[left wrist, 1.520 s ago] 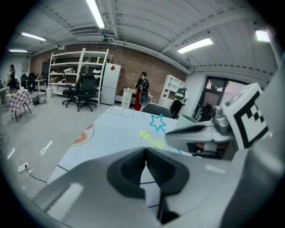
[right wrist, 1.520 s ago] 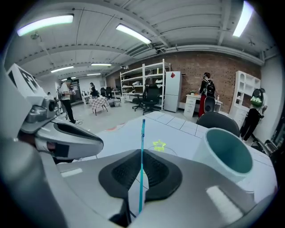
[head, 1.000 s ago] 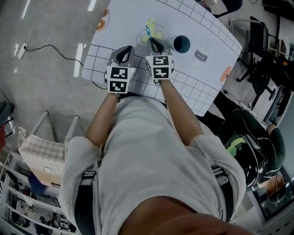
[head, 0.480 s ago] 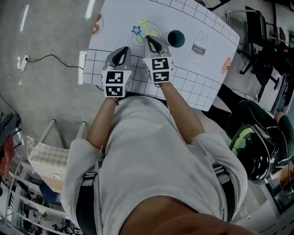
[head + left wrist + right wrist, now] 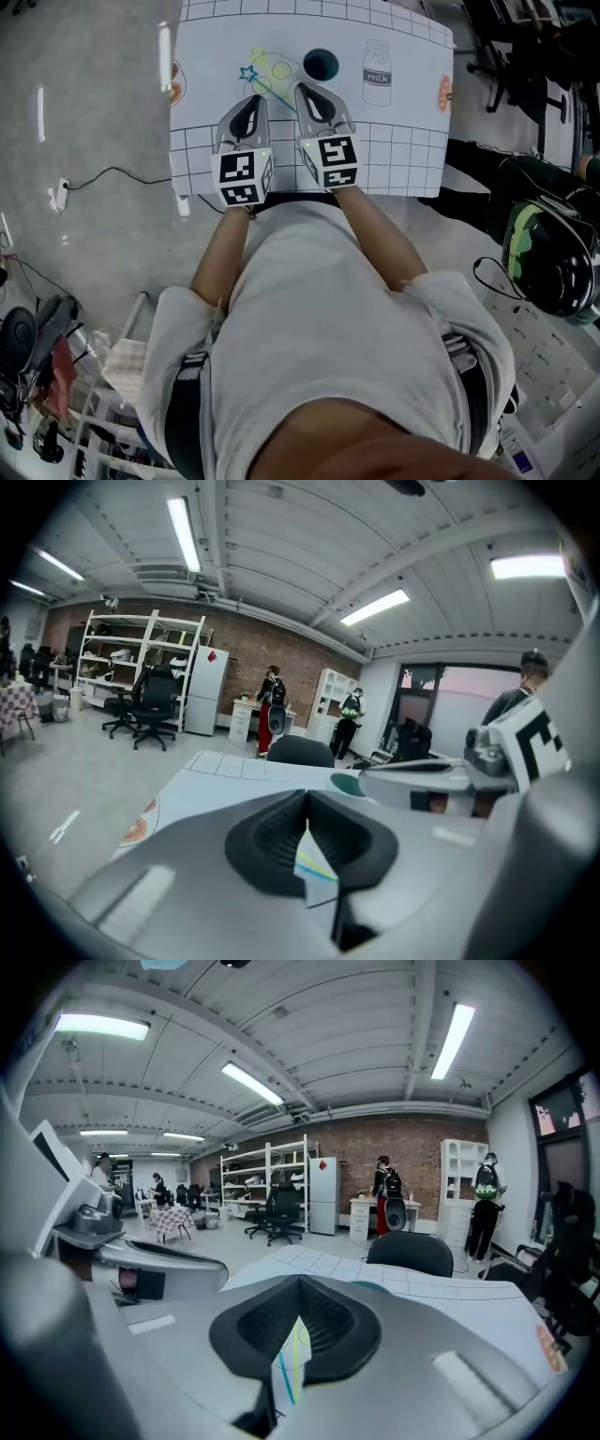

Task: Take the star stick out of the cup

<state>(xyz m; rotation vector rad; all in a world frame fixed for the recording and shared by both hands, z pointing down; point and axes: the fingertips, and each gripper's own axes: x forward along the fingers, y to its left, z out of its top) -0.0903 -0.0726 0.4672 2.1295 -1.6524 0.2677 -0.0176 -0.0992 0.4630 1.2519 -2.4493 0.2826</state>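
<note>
teal cup (image 5: 321, 64) risk: your right gripper (image 5: 306, 92) hangs near it; a sideways swing could tip it.
cup contents: looks empty, upright.
star stick (image 5: 250, 74): flat on the white table (image 5: 412, 131), left of cup, apart.
left gripper (image 5: 250, 101): jaws pressed together, empty.
right gripper: jaws have just been closing, now together, nothing between.

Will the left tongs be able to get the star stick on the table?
Probably yes. The star stick lies bare on the table just ahead of the left tongs, nothing between them. The tongs are shut, so they must open first.
</note>
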